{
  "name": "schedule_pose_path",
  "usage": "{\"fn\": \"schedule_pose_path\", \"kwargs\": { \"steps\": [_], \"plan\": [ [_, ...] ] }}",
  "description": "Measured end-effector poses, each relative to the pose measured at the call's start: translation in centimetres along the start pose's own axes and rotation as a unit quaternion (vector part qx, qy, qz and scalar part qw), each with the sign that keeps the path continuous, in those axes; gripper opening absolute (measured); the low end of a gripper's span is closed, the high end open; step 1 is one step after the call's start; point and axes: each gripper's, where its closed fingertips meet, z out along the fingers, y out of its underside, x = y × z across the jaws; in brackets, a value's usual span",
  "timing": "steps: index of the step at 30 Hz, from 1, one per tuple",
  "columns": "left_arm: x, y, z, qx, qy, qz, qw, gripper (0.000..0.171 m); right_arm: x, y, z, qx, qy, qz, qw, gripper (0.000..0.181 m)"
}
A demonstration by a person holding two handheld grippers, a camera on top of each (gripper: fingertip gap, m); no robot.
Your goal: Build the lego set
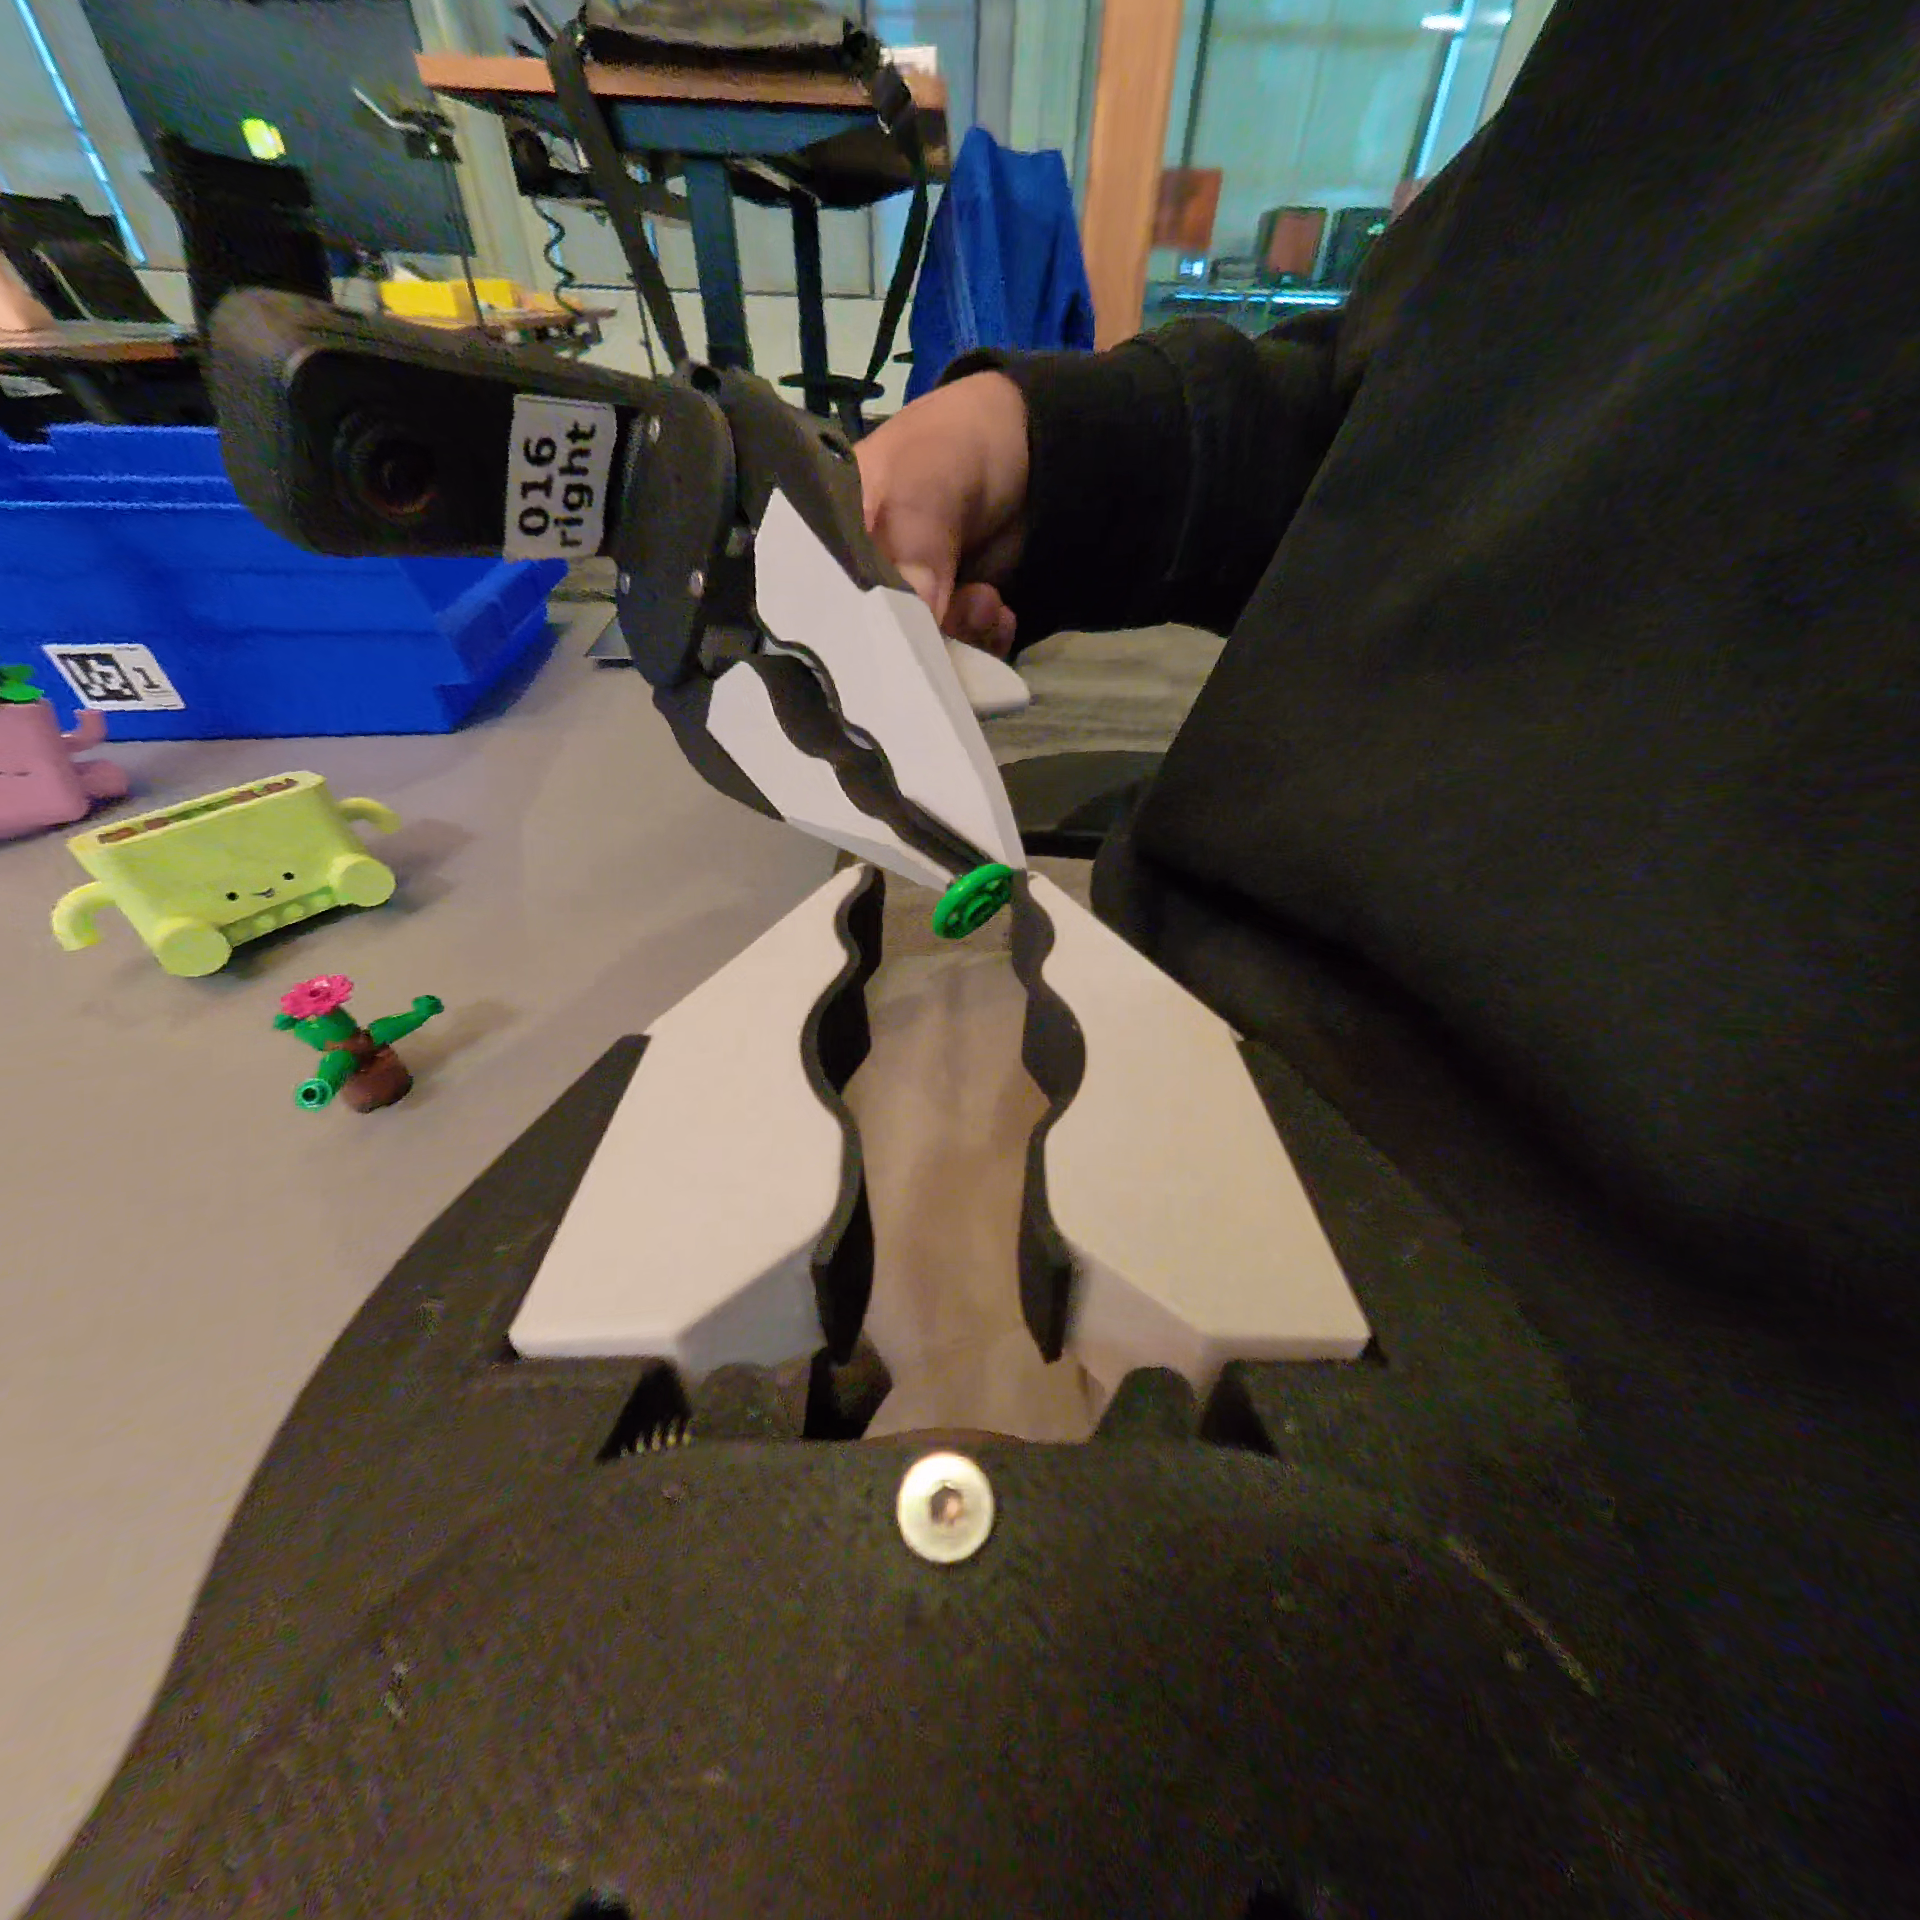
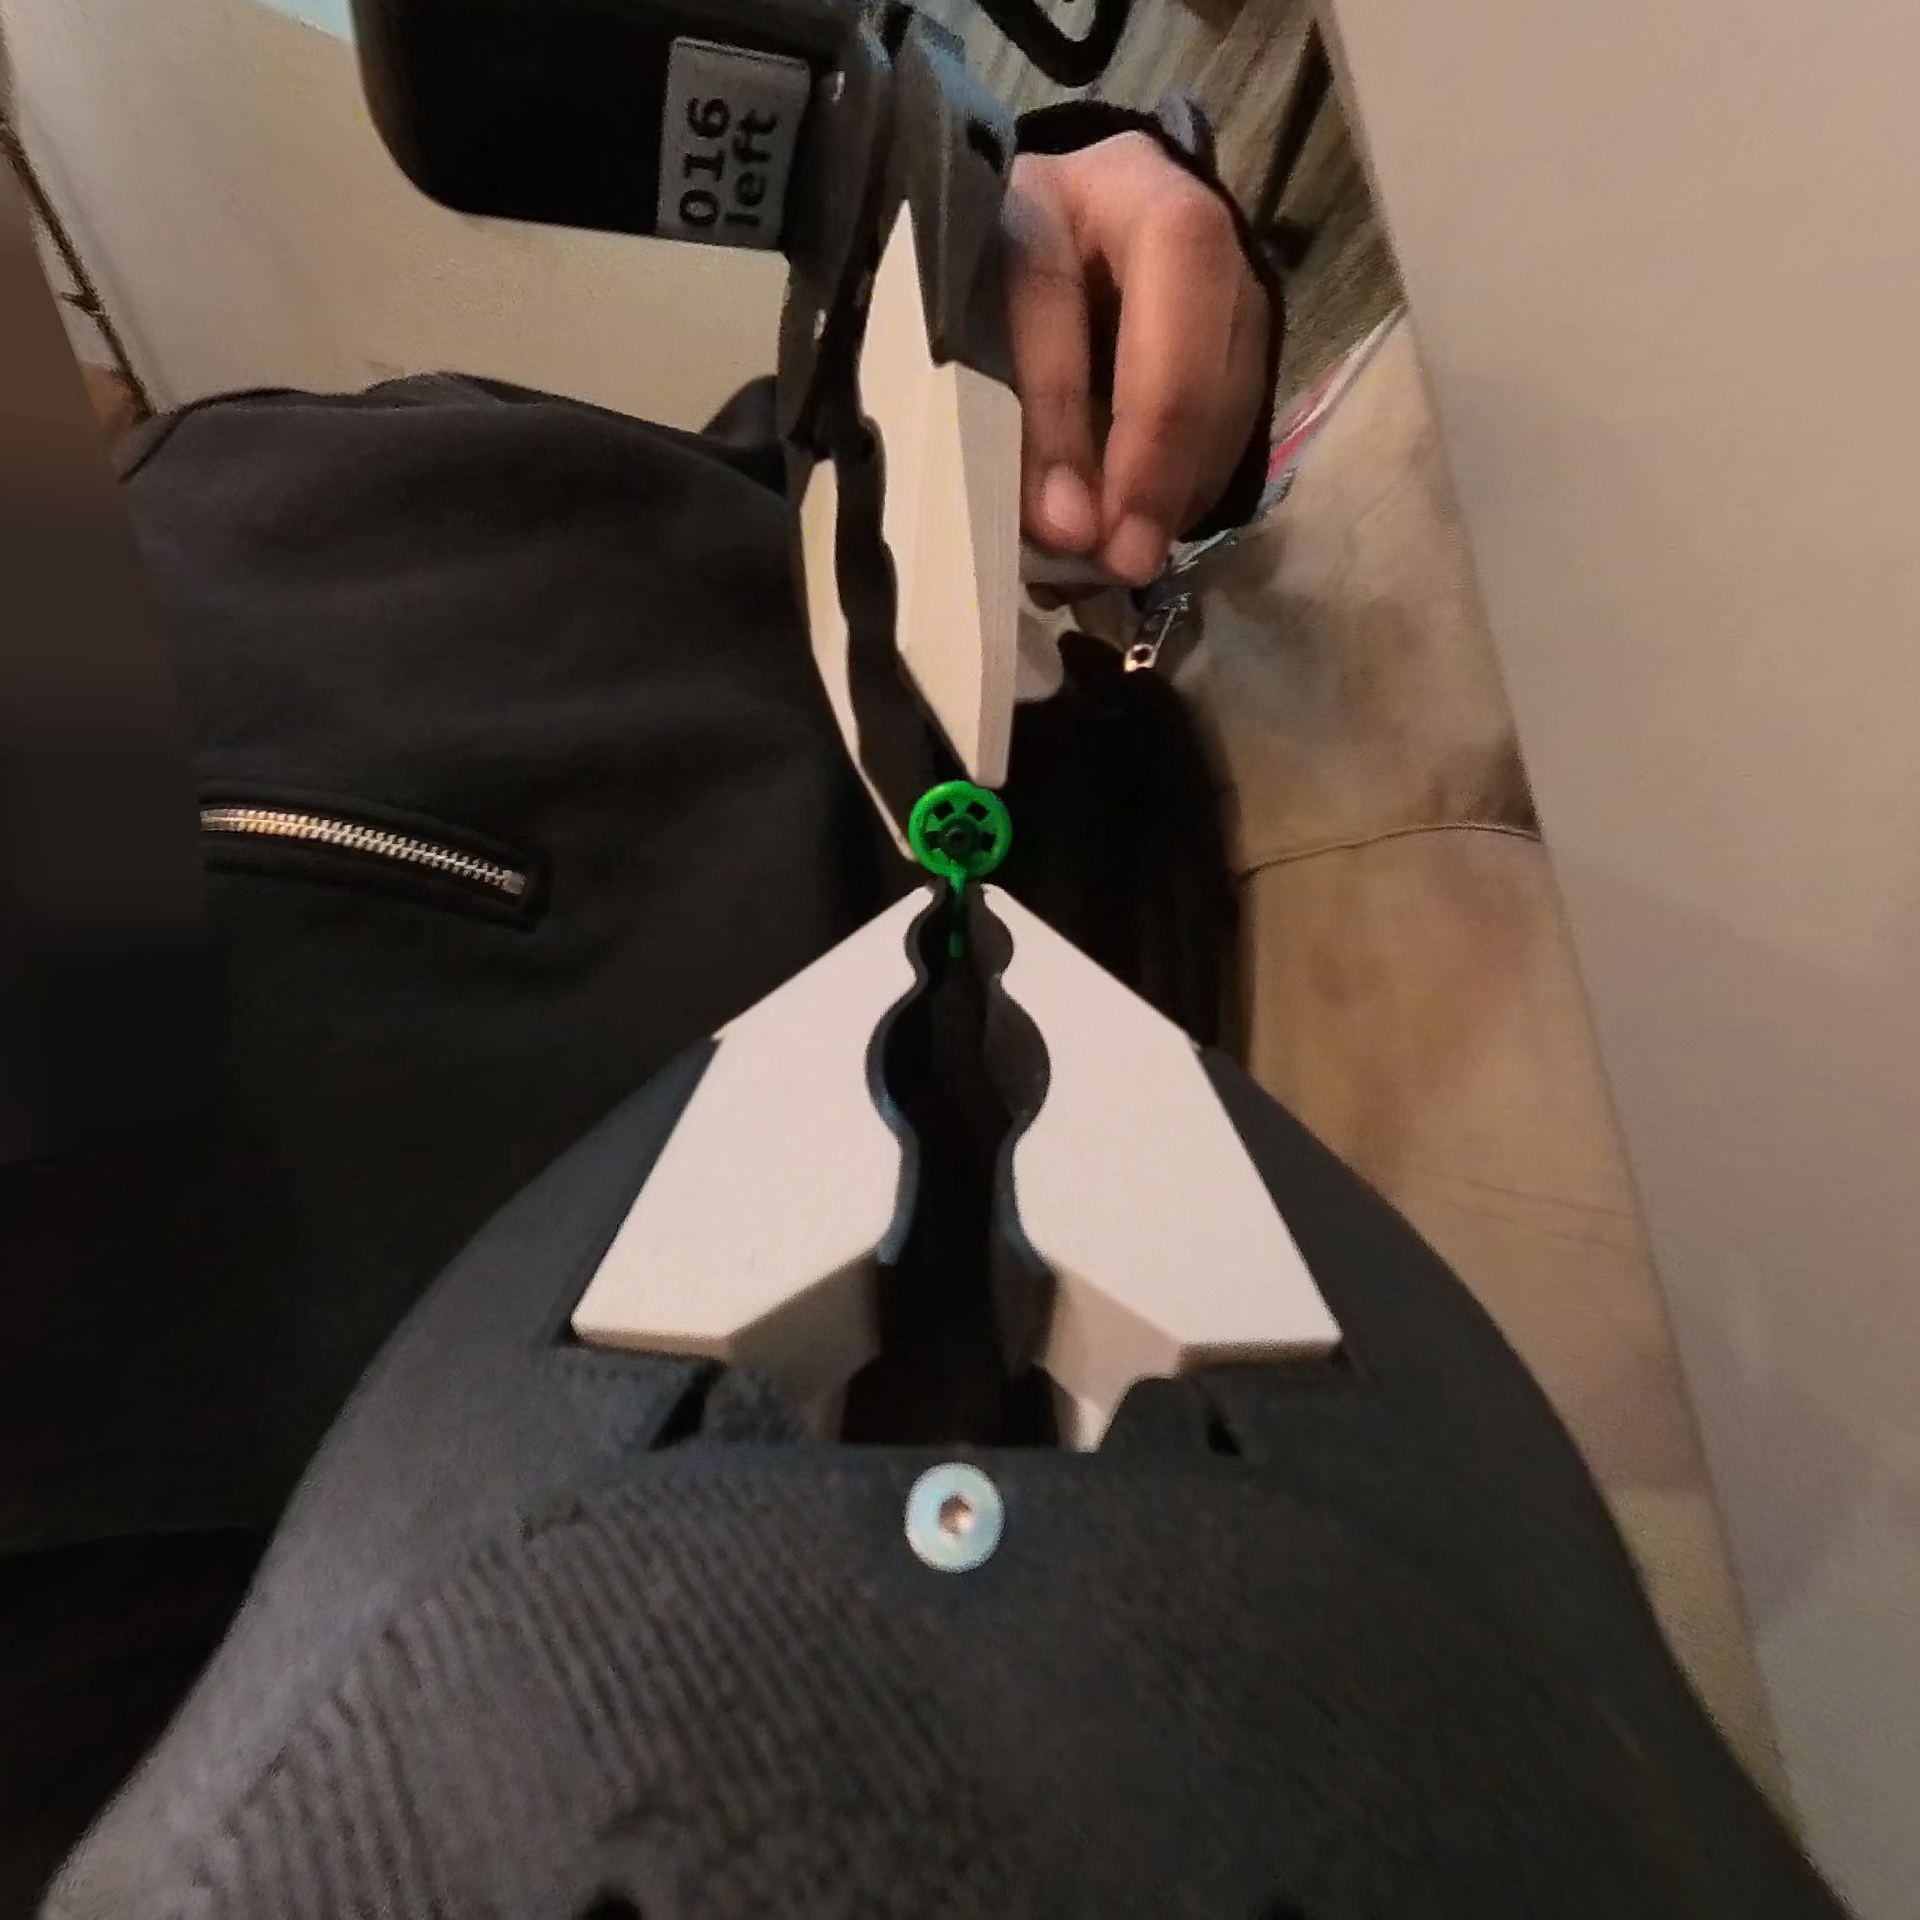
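A small green round lego piece (image 1: 971, 900) with a thin stem is pinched at the tips of my right gripper (image 1: 995, 869), which reaches in from the upper left. In the right wrist view the stem runs into my shut right gripper (image 2: 958, 898) and the green piece (image 2: 958, 828) stands just past the tips. My left gripper (image 1: 945, 879) is open, with its fingertips on either side of the piece, which is close to the right finger. It comes down from above in the right wrist view (image 2: 943, 810). A small lego flower plant (image 1: 353, 1044) lies on the grey table.
A yellow-green pot figure (image 1: 229, 873), a pink pot figure (image 1: 42, 769) and a blue bin (image 1: 260, 603) stand at the left of the grey table (image 1: 582, 935). A person's black jacket (image 1: 1507, 831) fills the right, close behind both grippers. The grippers are tip to tip, or close to it. Both grippers' tips are roughly 15 cm from the small lego flower plant (image 1: 353, 1044).
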Motion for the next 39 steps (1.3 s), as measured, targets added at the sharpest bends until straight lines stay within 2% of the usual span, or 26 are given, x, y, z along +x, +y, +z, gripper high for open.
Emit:
{"fn": "schedule_pose_path", "kwargs": {
  "steps": [6,12,15,19,25,39],
  "plan": [
    [0.4,0.4,0.0,-0.013,-0.011,0.016,1.0,0.009,-0.8,-0.3,0.1,0.007,-0.055,0.015,0.998,0.0],
    [-0.1,0.2,-0.4,-0.01,-0.037,0.021,0.999,0.01,-0.8,-1.1,0.1,0.025,-0.064,0.022,0.997,0.0],
    [-0.6,-0.3,-0.6,0.002,-0.064,0.029,0.998,0.019,-0.6,-1.4,0.0,0.033,-0.06,0.024,0.997,0.0],
    [-0.6,-0.4,-0.9,0.004,-0.074,0.036,0.997,0.011,-0.5,-1.4,0.0,0.036,-0.067,0.028,0.997,0.0],
    [-0.7,-0.4,-1.0,0.001,-0.085,0.049,0.995,0.01,-0.6,-1.6,0.0,0.044,-0.079,0.032,0.995,0.0],
    [-3.5,-0.5,-1.3,-0.007,-0.206,0.093,0.974,0.01,0.5,-3.7,-1.5,0.163,-0.097,0.047,0.981,0.0]
  ]
}}
